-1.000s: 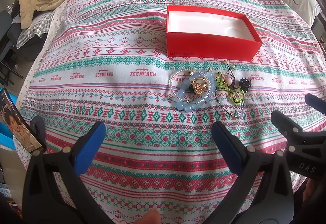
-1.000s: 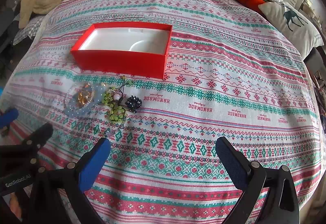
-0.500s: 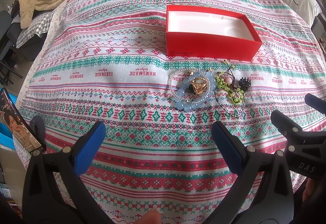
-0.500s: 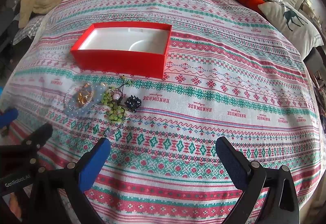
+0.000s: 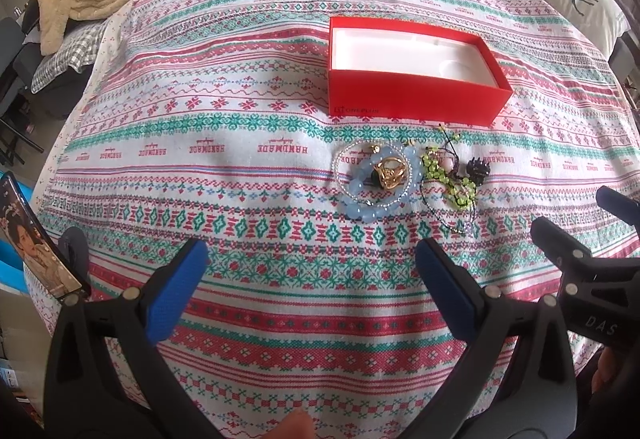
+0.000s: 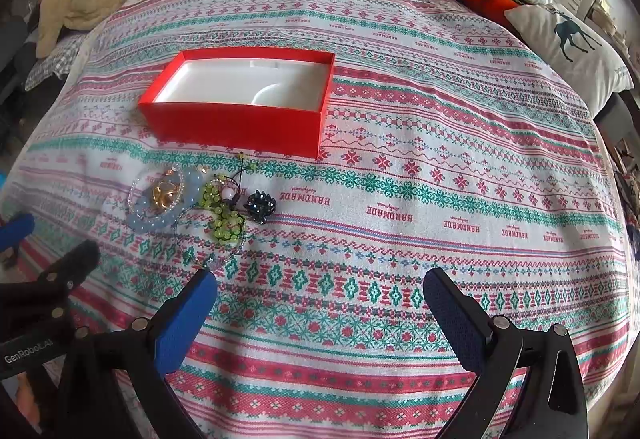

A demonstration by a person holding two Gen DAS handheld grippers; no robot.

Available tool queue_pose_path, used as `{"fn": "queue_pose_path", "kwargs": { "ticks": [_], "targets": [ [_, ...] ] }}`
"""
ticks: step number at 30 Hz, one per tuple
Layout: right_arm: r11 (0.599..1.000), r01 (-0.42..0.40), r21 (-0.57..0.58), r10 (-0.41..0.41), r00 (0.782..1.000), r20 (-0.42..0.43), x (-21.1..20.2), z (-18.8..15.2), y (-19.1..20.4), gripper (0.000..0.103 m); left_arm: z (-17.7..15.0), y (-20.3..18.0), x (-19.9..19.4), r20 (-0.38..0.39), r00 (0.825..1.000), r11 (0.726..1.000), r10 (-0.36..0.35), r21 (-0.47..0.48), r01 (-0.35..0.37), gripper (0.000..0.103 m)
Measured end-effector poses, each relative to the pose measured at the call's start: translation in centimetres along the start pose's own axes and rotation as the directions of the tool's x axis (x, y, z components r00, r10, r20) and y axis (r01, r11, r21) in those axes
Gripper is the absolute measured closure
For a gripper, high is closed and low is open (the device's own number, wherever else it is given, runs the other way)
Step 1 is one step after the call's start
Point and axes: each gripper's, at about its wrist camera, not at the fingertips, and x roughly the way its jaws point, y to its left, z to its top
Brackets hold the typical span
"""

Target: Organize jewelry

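The left gripper point(image 5: 308, 267) is hovering at six o'clock with its blue fingers point(image 5: 176, 295) spread wide and holding nothing, probably readying for a first pick. At its one o'clock the jewelry pile point(image 5: 408, 179) is lying on the patterned bedspread point(image 5: 200, 119), just short of the empty red box point(image 5: 416, 101) likely meant to receive it. The right gripper point(image 6: 320, 303), equally spread and empty, is sitting at the pile's four o'clock.
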Motion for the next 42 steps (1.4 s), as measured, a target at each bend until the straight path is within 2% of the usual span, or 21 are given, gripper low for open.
{"fn": "queue_pose_path", "kwargs": {
  "ticks": [4, 10, 12, 16, 18, 21, 23, 26, 27, 29, 30, 33, 35, 36, 38, 42],
  "targets": [
    [1.0, 0.014, -0.01, -0.013, 1.0, 0.019, -0.4, 0.1, 0.2, 0.0, 0.0, 0.4, -0.1, 0.006, 1.0, 1.0, -0.014, -0.023, 0.015, 0.0],
    [1.0, 0.02, -0.016, -0.019, 0.999, 0.045, -0.9, 0.7, 0.3, 0.0, 0.1, 0.9, 0.1, -0.006, 0.997, 0.996, -0.076, -0.047, 0.075, 0.0],
    [1.0, 0.016, -0.015, -0.016, 0.999, 0.05, -1.0, 1.0, 0.2, 0.0, 0.6, 1.1, -0.2, -0.004, 0.994, 0.994, -0.105, -0.039, 0.105, 0.0],
    [1.0, -0.013, -0.006, 0.013, 0.999, 0.03, -0.6, 1.8, -0.1, 0.0, 1.7, 1.0, -1.0, 0.015, 0.995, 0.995, -0.095, 0.01, 0.095, 0.0],
    [0.999, -0.042, -0.004, 0.042, 0.999, 0.005, -0.1, 2.4, -0.3, 0.0, 2.3, 0.9, -1.3, 0.01, 0.993, 0.993, -0.114, 0.032, 0.114, 0.0],
    [0.997, -0.08, 0.007, 0.08, 0.997, -0.024, 0.8, 3.2, -0.8, 0.0, 3.4, 1.2, -1.0, -0.028, 0.984, 0.984, -0.174, 0.042, 0.175, 0.0],
    [0.995, -0.103, 0.015, 0.103, 0.994, -0.039, 1.3, 3.8, -1.1, 0.0, 4.3, 1.6, -0.1, -0.058, 0.974, 0.975, -0.221, 0.02, 0.222, 0.0],
    [0.989, -0.138, 0.045, 0.141, 0.987, -0.071, 2.3, 4.5, -1.9, 0.0, 4.7, 2.8, 1.8, -0.076, 0.963, 0.966, -0.258, -0.041, 0.256, 0.001],
    [0.986, -0.153, 0.06, 0.157, 0.984, -0.083, 2.7, 4.6, -2.1, 0.0, 4.7, 3.2, 2.7, -0.088, 0.959, 0.963, -0.269, -0.057, 0.265, 0.002],
    [0.977, -0.19, 0.097, 0.2, 0.974, -0.111, 3.4, 4.8, -2.5, 0.001, 4.7, 3.5, 4.0, -0.123, 0.95, 0.957, -0.289, -0.073, 0.281, 0.016],
    [0.971, -0.209, 0.114, 0.223, 0.966, -0.13, 3.9, 4.8, -2.6, 0.002, 4.8, 3.6, 4.8, -0.142, 0.942, 0.951, -0.306, -0.081, 0.297, 0.02],
    [0.955, -0.26, 0.141, 0.281, 0.946, -0.163, 5.1, 5.1, -2.3, 0.008, 5.3, 3.5, 6.0, -0.158, 0.933, 0.946, -0.322, -0.09, 0.312, 0.029],
    [0.948, -0.281, 0.152, 0.306, 0.935, -0.179, 5.7, 5.2, -1.9, 0.026, 5.6, 3.5, 6.7, -0.168, 0.927, 0.941, -0.335, -0.1, 0.322, 0.041],
    [0.944, -0.289, 0.158, 0.316, 0.929, -0.191, 6.0, 5.3, -1.6, 0.029, 5.7, 3.4, 7.1, -0.174, 0.926, 0.941, -0.336, -0.105, 0.322, 0.043],
    [0.941, -0.294, 0.17, 0.326, 0.923, -0.207, 6.6, 5.4, -1.1, 0.037, 5.8, 3.3, 7.9, -0.195, 0.919, 0.938, -0.342, -0.12, 0.324, 0.054],
    [0.933, -0.303, 0.195, 0.344, 0.912, -0.225, 7.6, 5.6, -0.2, 0.049, 6.0, 2.9, 8.5, -0.206, 0.919, 0.94, -0.337, -0.133, 0.315, 0.062]
  ]
}}
